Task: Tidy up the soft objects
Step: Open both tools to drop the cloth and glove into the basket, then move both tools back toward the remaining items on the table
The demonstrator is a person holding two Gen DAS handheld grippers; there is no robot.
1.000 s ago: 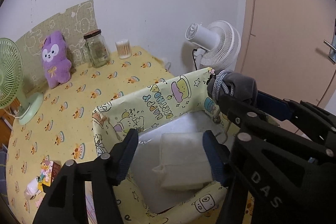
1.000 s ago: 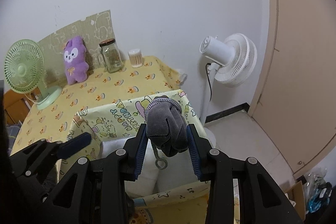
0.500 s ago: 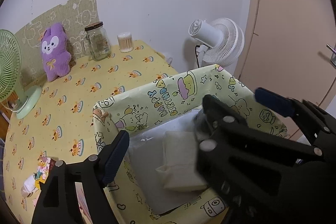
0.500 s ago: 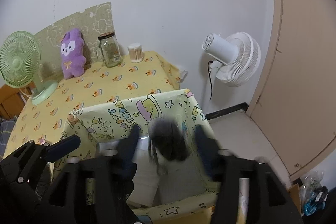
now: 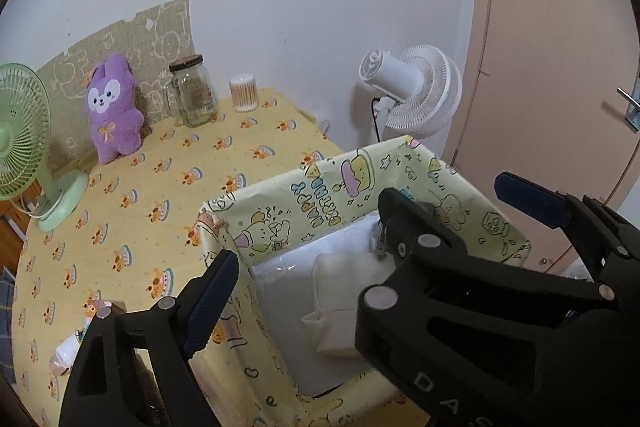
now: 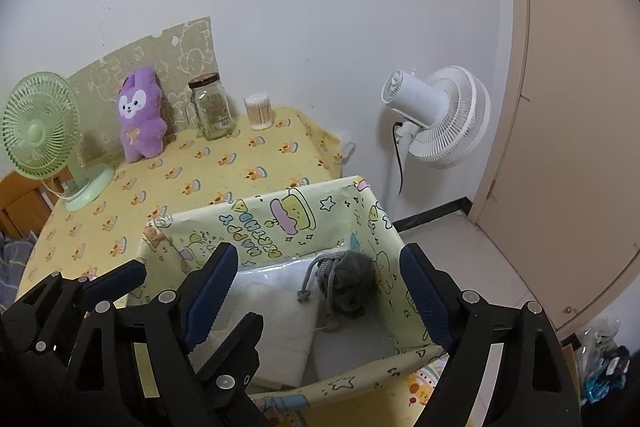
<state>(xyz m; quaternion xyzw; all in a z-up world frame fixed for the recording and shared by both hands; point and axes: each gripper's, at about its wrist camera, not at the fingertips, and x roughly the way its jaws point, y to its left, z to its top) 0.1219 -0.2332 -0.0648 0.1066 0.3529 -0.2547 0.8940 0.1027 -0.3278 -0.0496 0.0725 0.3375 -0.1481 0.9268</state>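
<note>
Right claw: the right gripper (image 6: 320, 291) hangs over the patterned box (image 6: 280, 223) with its blue-padded fingers (image 6: 212, 287) spread wide and nothing between them; released.
Left claw: the left gripper (image 5: 304, 291) also stands spread apart above the same box; only its left finger (image 5: 210, 301) shows clearly, the other is hidden behind the right gripper's black frame; it grasps nothing.
Grey pouch: the grey drawstring pouch (image 6: 352, 285) lies inside the box, against its right-hand wall near the far corner; its cord (image 6: 316, 277) trails leftward toward the cream pillow (image 6: 276, 331).
Cream pillow: flat on the box's white lining, just beside the pouch.
Table: yellow printed cloth (image 6: 224, 163); the box sits at its near edge.
Back row: purple plush rabbit (image 6: 140, 115), glass jar (image 6: 210, 111) and cotton-swab tub (image 6: 260, 111) line the wall; a green desk fan (image 6: 40, 135) stands at the left.
Beyond the table: a white floor fan (image 6: 440, 115) beside the door (image 6: 580, 107).
</note>
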